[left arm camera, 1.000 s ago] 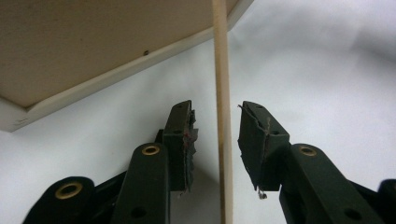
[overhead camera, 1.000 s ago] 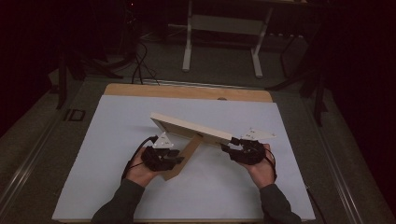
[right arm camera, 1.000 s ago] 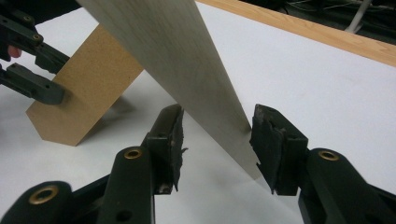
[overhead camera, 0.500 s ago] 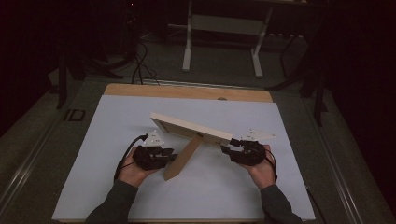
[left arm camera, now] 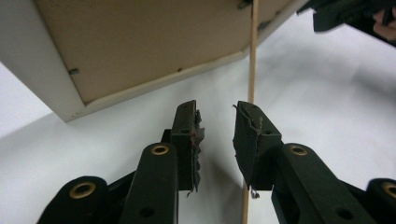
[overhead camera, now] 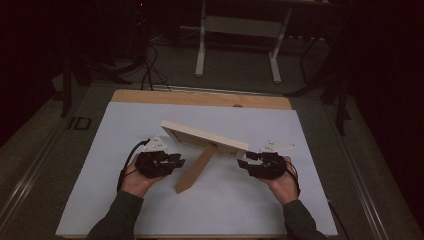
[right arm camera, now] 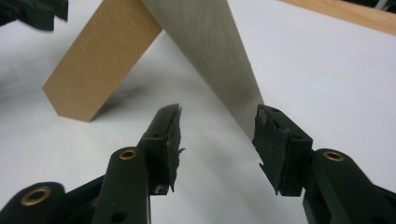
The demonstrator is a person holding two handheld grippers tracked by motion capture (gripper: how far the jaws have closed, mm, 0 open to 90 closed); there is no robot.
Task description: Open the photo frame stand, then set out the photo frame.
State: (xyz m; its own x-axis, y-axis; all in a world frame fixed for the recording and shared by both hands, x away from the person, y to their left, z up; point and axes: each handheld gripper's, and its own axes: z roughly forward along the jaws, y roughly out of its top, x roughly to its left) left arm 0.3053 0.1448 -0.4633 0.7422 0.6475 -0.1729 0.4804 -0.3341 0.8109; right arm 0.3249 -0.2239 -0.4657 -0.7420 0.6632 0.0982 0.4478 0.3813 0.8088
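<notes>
A pale wooden picture frame stands tilted on the white sheet, propped by its brown back stand. My left gripper is open just left of the stand, with nothing between its jaws. In the left gripper view the frame's brown back is above my left gripper and the stand shows edge-on. My right gripper is open at the frame's right end. In the right gripper view the frame's edge slopes down close to the right jaw of my right gripper; the stand is at left.
A white sheet covers the wooden table. Behind the table a white metal stand and cables are on the dark floor. A small dark item lies off the table's left edge.
My left gripper has drawn back to the left, away from the brown stand, which now shows in full. The right gripper and the frame have stayed put.
</notes>
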